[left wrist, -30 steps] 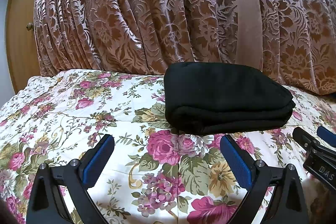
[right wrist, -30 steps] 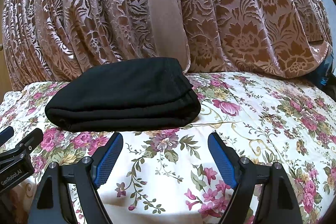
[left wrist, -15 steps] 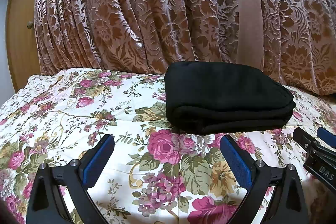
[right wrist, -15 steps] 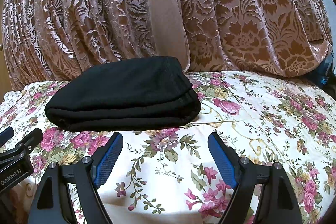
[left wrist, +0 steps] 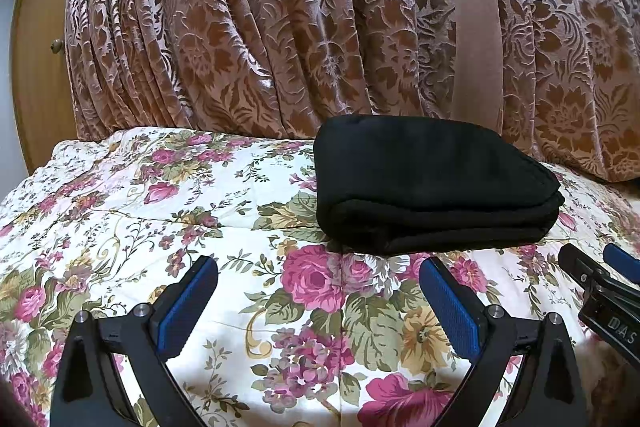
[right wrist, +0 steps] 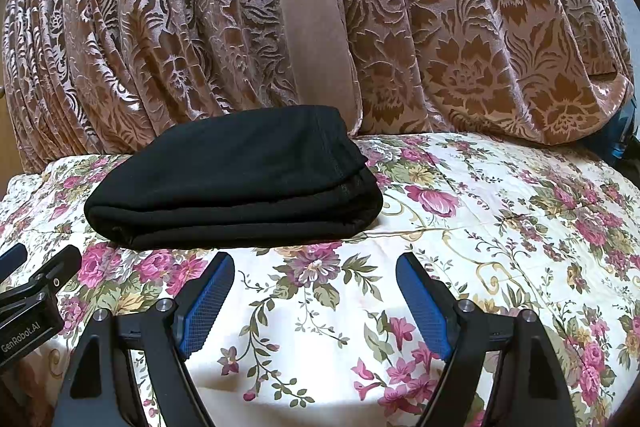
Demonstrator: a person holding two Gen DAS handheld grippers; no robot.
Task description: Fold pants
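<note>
1. Nothing has shifted since a second ago: the black pants (left wrist: 432, 183) lie folded in the same compact bundle on the floral bedspread (left wrist: 160, 211), and both grippers hang where they were, short of it.
2. The left gripper (left wrist: 318, 301) has its fingers spread wide and holds nothing; the right gripper (right wrist: 315, 293) likewise, blue pads (right wrist: 206, 309) apart over bare bedspread.
3. The left wrist view alone shows a wooden door with a knob (left wrist: 57, 45) at the far left, and the right gripper's tips at its right edge. The right wrist view alone shows a dark blue object (right wrist: 622, 143) at the far right, which I cannot identify, and the left gripper's tips at its left edge.
4. The bundle's far edge lies close to the patterned curtain (right wrist: 480, 39). Its stacked layer edges face right. Open bedspread lies on either side of the pants and between them and the fingers.
</note>
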